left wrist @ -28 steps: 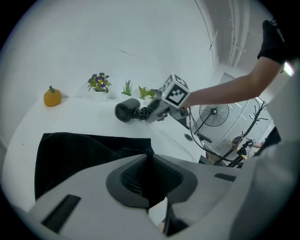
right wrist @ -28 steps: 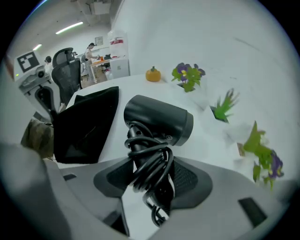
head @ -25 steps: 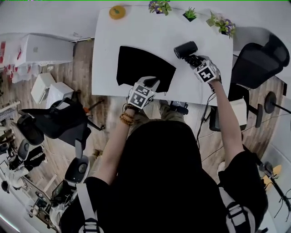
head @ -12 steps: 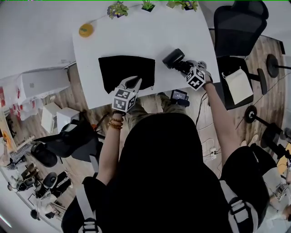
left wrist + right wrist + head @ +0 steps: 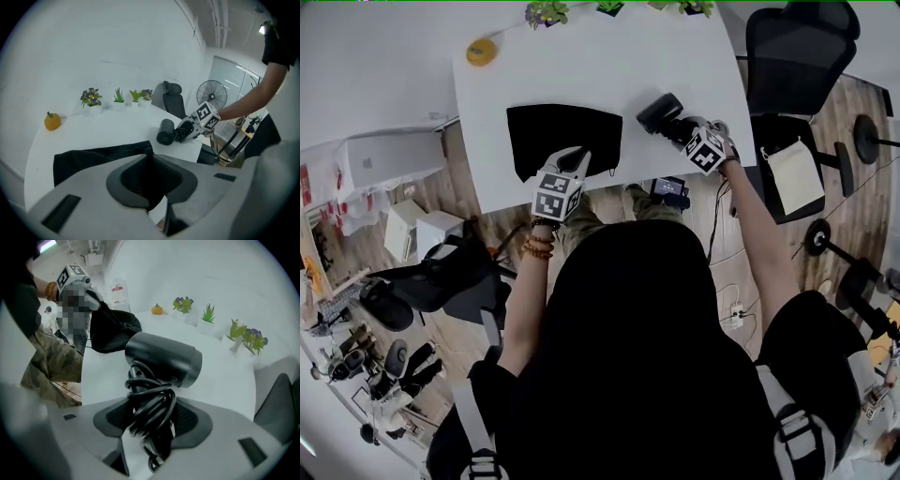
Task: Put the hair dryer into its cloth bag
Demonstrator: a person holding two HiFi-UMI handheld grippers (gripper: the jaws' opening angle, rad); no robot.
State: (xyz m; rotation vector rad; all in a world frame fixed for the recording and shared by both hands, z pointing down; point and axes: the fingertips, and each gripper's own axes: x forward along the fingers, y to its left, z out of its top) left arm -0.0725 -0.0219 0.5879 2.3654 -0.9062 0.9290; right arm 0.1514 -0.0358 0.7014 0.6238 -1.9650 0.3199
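Head view: pinching cloth bag [image 5: 562, 131] hem at six o'clock with near-closed left gripper [image 5: 577, 159], clasping hair dryer [image 5: 659, 111] at three o'clock in wide-set right gripper [image 5: 684, 133]; next, likely open mouth, slide dryer in.

I count one hair dryer [image 5: 661, 111], one cloth bag [image 5: 562, 136], one orange fruit [image 5: 482, 51] and three potted plants [image 5: 207, 312] on the surface [image 5: 609, 56], plus two of mine: left gripper [image 5: 576, 157] and right gripper [image 5: 682, 132].
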